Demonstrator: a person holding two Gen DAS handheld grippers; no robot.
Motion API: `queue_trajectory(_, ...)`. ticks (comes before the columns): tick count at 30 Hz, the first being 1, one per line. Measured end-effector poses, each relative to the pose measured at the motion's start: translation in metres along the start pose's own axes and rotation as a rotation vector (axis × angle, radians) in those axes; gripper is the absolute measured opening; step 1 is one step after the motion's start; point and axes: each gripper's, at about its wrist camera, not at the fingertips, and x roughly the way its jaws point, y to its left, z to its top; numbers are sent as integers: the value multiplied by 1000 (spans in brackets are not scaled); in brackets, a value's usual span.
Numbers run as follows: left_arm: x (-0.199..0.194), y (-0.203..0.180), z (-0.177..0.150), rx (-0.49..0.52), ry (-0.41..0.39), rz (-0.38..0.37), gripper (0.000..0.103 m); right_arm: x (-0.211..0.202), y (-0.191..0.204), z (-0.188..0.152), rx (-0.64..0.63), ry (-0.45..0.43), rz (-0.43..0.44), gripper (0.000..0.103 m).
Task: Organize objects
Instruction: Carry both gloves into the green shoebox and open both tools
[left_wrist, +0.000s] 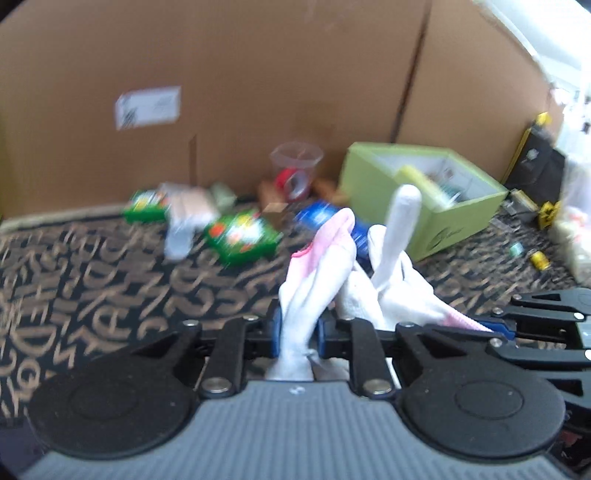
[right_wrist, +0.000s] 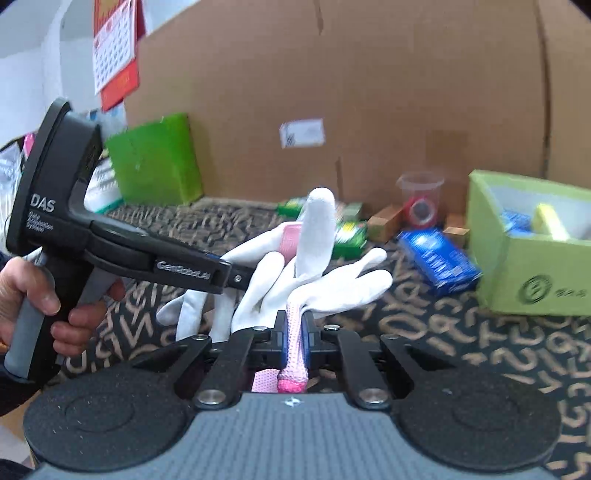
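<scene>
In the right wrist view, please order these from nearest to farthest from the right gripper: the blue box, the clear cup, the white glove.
1. white glove: clamped by its pink cuff in the right gripper.
2. blue box: on the carpet, to the right.
3. clear cup: at the back, by the cardboard wall.

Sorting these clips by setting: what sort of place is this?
Probably a makeshift indoor work corner, not a tidy home room. A patterned cloth covers the surface, a big cardboard sheet stands as backdrop, a wall calendar hangs at the left, and small packaged goods lie beside a green box.
</scene>
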Motion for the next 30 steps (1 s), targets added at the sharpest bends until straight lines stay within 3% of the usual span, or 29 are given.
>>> queue_trajectory(9, 16, -78, 77, 93, -107, -131, 17, -60, -48, 30, 31, -166, -188, 9)
queue_trajectory(18, 83, -141, 154, 36, -105, -268, 17, -87, -120, 66, 47, -257, -415, 9)
queue_trajectory(22, 123, -166, 177, 20, -104, -269, 17, -82, -160, 82, 46, -273, -500, 9)
queue_trajectory(30, 212, -189, 190, 40, -28, -223, 18, -44, -230, 87, 64, -245, -565, 9)
